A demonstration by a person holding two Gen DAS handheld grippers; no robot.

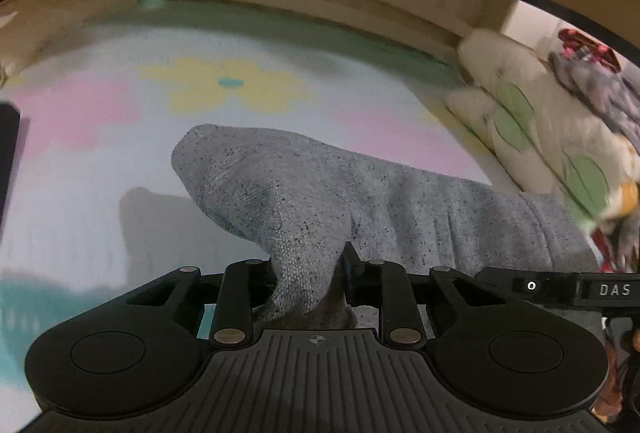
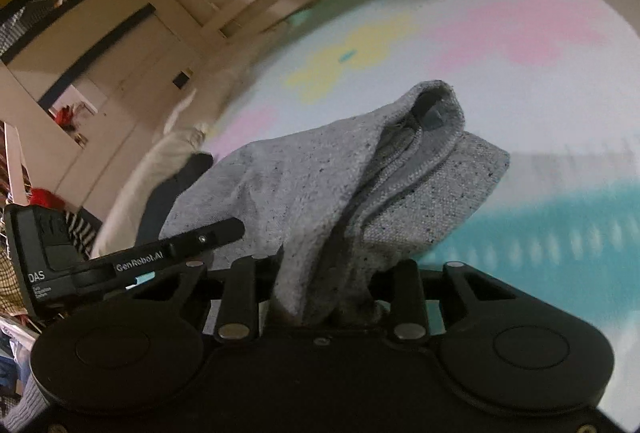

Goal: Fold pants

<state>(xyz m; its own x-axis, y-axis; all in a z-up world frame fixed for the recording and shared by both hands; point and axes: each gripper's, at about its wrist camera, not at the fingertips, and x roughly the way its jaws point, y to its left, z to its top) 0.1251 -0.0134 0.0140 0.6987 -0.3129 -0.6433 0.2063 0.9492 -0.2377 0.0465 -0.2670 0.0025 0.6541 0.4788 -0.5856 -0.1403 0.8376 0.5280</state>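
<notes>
We hold the grey pants [image 1: 304, 193] clamped in both the left tool [image 1: 308, 273] and right tool [image 2: 324, 289], fabric bunching toward twelve o'clock over the bed [image 1: 100, 153].

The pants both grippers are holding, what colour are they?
Light grey pants flecked with dark specks, clearest in the left wrist view.
</notes>
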